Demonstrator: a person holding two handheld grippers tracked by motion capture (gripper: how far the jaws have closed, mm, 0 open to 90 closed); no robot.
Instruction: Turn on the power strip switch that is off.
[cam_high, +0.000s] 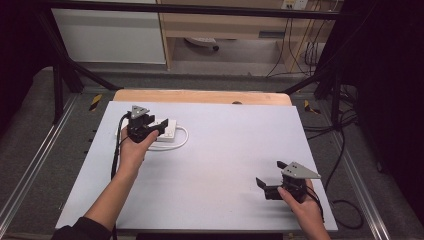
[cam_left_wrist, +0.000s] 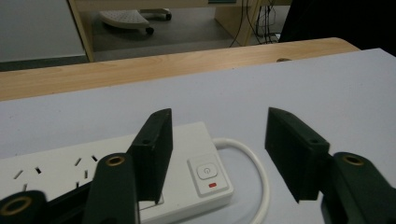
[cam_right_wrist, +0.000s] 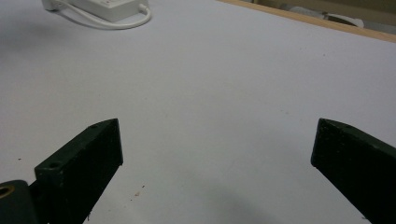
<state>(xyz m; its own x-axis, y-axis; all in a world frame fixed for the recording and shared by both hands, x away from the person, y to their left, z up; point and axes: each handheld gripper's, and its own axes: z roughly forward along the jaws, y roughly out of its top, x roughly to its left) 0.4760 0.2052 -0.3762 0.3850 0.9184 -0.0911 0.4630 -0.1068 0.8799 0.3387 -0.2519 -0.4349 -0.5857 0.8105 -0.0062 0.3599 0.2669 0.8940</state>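
The white power strip (cam_left_wrist: 187, 172) lies at the far left of the desk (cam_high: 225, 150). The left gripper (cam_left_wrist: 217, 154) hovers over its switch end, jaws apart — not pressing. The right gripper (cam_right_wrist: 217, 154) rests wide open, well apart.

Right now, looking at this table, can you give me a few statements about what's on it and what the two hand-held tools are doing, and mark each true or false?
1. A white power strip lies on the table. True.
2. The left gripper is at the power strip, its fingers apart, one over the strip's top. True.
3. The right gripper clamps the strip's cord. False: it is far from the cord, open over bare table.
4. The strip's switch has a red mark below it. True.
5. A plug sits in one of the strip's sockets. False: the sockets that show are empty.
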